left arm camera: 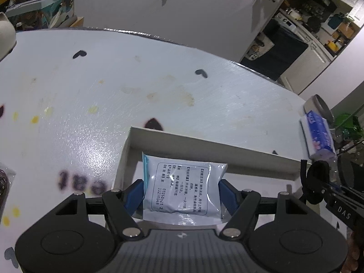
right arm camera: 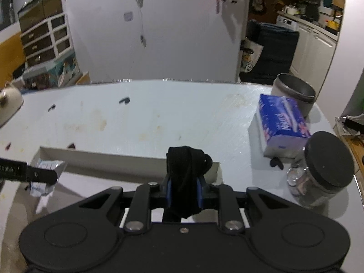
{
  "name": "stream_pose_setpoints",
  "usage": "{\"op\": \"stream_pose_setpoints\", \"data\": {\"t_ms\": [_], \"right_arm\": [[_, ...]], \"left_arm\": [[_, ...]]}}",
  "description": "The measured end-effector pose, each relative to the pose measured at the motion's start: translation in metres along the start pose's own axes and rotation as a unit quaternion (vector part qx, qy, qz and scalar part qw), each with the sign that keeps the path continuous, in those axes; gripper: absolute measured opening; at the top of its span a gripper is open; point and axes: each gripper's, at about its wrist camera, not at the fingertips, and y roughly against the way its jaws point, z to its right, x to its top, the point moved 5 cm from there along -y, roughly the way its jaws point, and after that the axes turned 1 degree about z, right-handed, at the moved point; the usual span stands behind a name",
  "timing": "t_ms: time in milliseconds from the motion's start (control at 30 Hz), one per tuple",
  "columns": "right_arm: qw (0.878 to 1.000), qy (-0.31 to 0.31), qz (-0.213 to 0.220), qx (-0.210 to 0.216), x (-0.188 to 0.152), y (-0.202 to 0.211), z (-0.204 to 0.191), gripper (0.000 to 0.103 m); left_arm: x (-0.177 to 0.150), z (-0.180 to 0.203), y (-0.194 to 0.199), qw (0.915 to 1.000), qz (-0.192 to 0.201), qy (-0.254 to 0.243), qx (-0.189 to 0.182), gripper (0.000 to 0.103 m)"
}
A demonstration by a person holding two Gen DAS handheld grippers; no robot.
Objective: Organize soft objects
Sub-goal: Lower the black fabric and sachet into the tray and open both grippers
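My left gripper (left arm camera: 182, 193) is shut on a soft white sachet (left arm camera: 182, 188) with printed text, held over the white tray (left arm camera: 204, 145). It also shows in the right wrist view (right arm camera: 49, 166) at the left, above the tray (right arm camera: 102, 157). My right gripper (right arm camera: 184, 188) is shut on a rolled black cloth (right arm camera: 185, 177), held over the tray's right end. A blue tissue pack (right arm camera: 282, 122) lies on the table to the right and shows in the left wrist view (left arm camera: 318, 134).
A glass jar with a black lid (right arm camera: 323, 173) stands at the near right. A grey metal pot (right arm camera: 295, 93) stands behind the tissue pack. The white table (right arm camera: 159, 113) is stained. A dark packet (left arm camera: 4, 182) lies at the left edge.
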Motion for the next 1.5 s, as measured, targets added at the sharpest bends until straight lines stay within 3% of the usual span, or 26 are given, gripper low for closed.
{"op": "stream_pose_setpoints", "data": {"t_ms": [200, 400, 500, 1067, 1500], "right_arm": [[1.000, 0.009, -0.025, -0.004, -0.007, -0.017, 0.005, 0.025], [1.000, 0.001, -0.026, -0.008, -0.007, -0.013, 0.010, 0.051], [1.000, -0.008, -0.028, -0.003, -0.006, -0.007, 0.011, 0.056], [0.999, -0.037, -0.010, 0.013, -0.003, 0.027, 0.004, 0.057], [0.999, -0.044, 0.026, 0.017, -0.013, 0.086, -0.002, 0.065]], "left_arm": [[0.001, -0.005, -0.014, 0.9998, -0.010, 0.006, 0.015, 0.072], [0.000, -0.007, -0.023, 0.9996, -0.017, 0.007, 0.023, 0.080], [-0.003, -0.003, -0.025, 0.9995, -0.018, -0.001, 0.024, 0.083], [-0.011, 0.013, 0.008, 0.9997, -0.002, -0.023, -0.002, 0.086], [-0.022, 0.027, 0.062, 0.9977, 0.038, -0.055, -0.012, 0.092]]}}
